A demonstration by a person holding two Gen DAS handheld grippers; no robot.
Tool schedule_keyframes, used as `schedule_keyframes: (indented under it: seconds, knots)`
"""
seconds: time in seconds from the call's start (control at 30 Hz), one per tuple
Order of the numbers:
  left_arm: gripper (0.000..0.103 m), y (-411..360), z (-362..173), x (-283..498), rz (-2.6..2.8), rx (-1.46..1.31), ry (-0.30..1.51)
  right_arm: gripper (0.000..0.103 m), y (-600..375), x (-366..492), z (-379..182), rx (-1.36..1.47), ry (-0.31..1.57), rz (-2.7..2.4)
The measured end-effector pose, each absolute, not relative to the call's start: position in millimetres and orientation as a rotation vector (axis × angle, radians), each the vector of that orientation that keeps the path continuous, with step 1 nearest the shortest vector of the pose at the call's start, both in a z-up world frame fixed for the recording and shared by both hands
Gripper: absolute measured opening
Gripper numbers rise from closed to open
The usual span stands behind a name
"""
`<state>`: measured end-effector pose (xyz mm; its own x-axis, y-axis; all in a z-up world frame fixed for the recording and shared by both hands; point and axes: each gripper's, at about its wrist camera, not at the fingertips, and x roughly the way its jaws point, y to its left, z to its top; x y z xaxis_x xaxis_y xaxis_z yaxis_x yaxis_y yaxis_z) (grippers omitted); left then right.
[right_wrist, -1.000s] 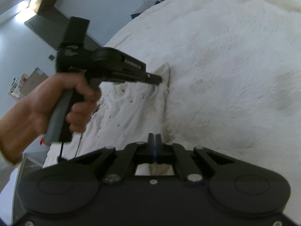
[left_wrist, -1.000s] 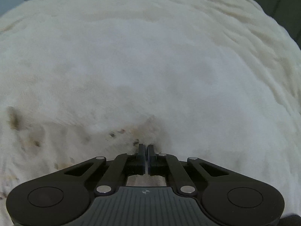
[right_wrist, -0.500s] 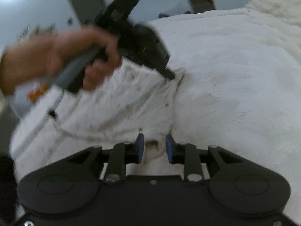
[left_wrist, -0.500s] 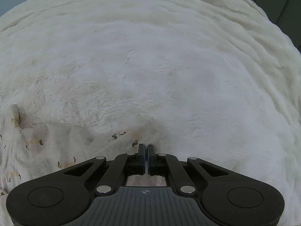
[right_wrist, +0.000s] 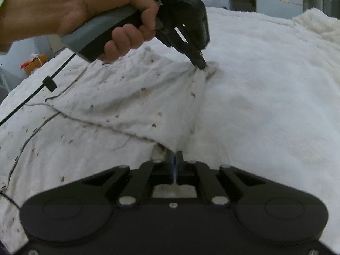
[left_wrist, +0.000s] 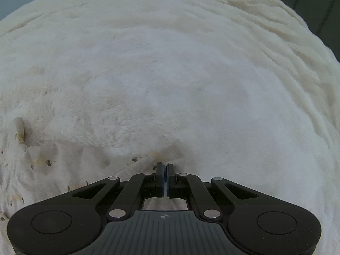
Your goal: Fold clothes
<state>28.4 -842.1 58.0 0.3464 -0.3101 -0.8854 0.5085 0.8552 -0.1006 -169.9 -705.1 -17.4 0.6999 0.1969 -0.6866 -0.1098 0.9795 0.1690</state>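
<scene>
Pinching the cloth at two spots right now. The left gripper [right_wrist: 200, 63] has its tips closed on a bunched corner of the speckled white garment [right_wrist: 127, 97], far end of the fold, with the person's hand [right_wrist: 102, 19] wrapped round the grey handle. The right gripper [right_wrist: 174, 157] is clamped tight at the near corner of that same folded flap, jaws together with fabric caught between them, though it's a bit blurry down there so I can't say how much cloth is actually in the bite.

The garment lies flat on a fluffy white blanket [right_wrist: 265, 106]. Its folded edge runs between the two grippers, and a diagonal hem crosses from the near corner out toward the left side of the right wrist view. A black cable [right_wrist: 38, 91] trails across the cloth on that side.

From the left wrist view, the left gripper [left_wrist: 164, 167] sits right at the garment's [left_wrist: 53, 170] edge, and beyond it the blanket [left_wrist: 170, 74] stretches wide and bare up to its rumpled far border, so loads of room that way.
</scene>
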Motion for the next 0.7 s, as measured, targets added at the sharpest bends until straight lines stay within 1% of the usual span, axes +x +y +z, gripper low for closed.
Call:
schedule_keyframes:
  seconds: [0.1,0.13,0.17,0.2,0.23,0.27,0.37,0.5,0.53,0.57,0.63,0.67,0.7]
  knots:
    - [0.002,-848.7,51.6,27.5,-0.544,0.208,1.125,0.0,-705.3,-174.7,-15.6,0.096,0.774,0.179]
    - [0.004,-850.7,49.7,27.8,-0.546,0.203,1.148,0.0,-704.4,-176.0,-15.3,0.082,0.778,0.18]
    - [0.011,-851.2,50.3,28.3,-0.548,0.199,1.159,0.001,-704.4,-177.8,-14.7,0.07,0.783,0.176]
    - [0.018,-850.6,53.0,28.6,-0.544,0.199,1.155,0.006,-707.2,-181.0,-12.9,0.07,0.786,0.164]
    - [0.038,-848.7,57.3,29.6,-0.549,0.189,1.154,0.007,-711.4,-183.6,-10.9,0.096,0.776,0.164]
    - [0.056,-845.4,62.5,30.9,-0.566,0.166,1.159,0.008,-716.7,-186.5,-8.4,0.13,0.762,0.163]
    - [0.057,-822.5,88.6,30.6,-0.648,0.052,1.16,0.008,-730.9,-194.0,0.2,0.225,0.699,0.142]
    - [0.057,-783.2,124.4,19.6,-0.67,0.008,1.099,0.009,-742.6,-196.1,8.6,0.342,0.609,0.092]
    - [0.059,-767.3,134.2,16.6,-0.672,0.01,1.077,0.01,-744.9,-196.2,9.2,0.362,0.604,0.083]
    - [0.062,-750.4,142.7,14.5,-0.666,0.017,1.054,0.013,-749.3,-193.8,8.3,0.429,0.586,0.057]
    - [0.063,-719.8,148.8,19.3,-0.624,0.041,1.03,0.021,-755.7,-187.6,7.1,0.527,0.562,0.018]
    - [0.063,-701.0,149.8,23.7,-0.594,0.042,1.023,0.027,-757.4,-184.8,6.6,0.563,0.55,0.004]
    - [0.063,-681.7,148.0,29.3,-0.558,0.025,1.026,0.031,-759.4,-180.9,5.9,0.604,0.536,-0.007]
